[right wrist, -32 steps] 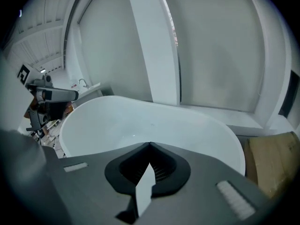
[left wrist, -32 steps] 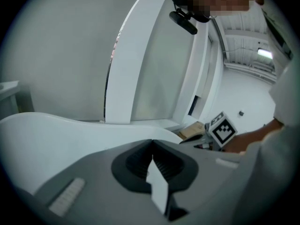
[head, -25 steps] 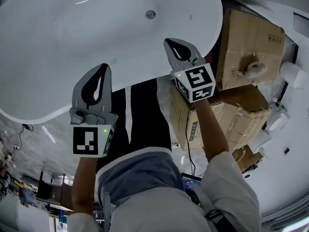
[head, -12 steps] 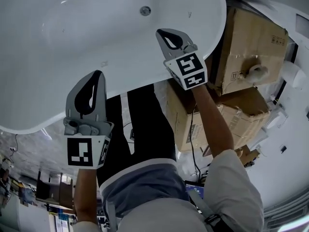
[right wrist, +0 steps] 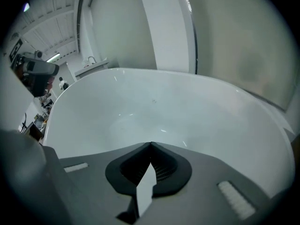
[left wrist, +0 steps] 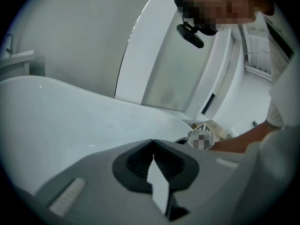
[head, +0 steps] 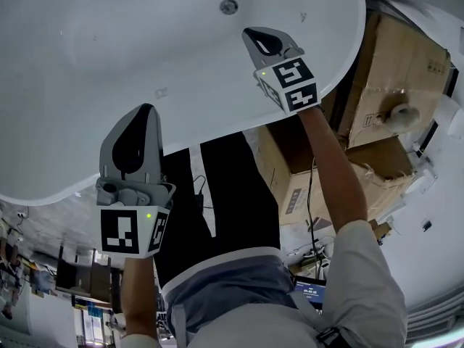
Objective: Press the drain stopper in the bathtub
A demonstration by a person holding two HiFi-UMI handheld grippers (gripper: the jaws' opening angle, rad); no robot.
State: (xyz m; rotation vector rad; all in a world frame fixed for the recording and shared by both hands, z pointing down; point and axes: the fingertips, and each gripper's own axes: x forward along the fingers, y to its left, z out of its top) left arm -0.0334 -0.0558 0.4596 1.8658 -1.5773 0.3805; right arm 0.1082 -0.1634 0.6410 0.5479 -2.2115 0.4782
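Note:
The white bathtub [head: 130,42] fills the top of the head view. Its round metal drain stopper [head: 229,6] sits in the tub floor near the top edge. My right gripper [head: 250,32] hangs over the tub's near rim, shut and holding nothing, its tip a little below and right of the stopper. My left gripper [head: 147,108] is shut and empty too, at the tub's near rim further left. In the right gripper view the shut jaws [right wrist: 150,144] face the tub's smooth inside [right wrist: 154,111]. The left gripper view shows shut jaws [left wrist: 153,140] over the tub rim [left wrist: 70,125].
Stacked cardboard boxes [head: 395,64] stand right of the tub, close to my right arm [head: 330,165]. My legs in black trousers [head: 217,194] stand against the tub's near side. A small lit screen [head: 312,291] sits on the floor at the lower right.
My right gripper has moved forward over the tub rim, closer to the drain stopper. The left gripper has hardly shifted. Both stay shut.

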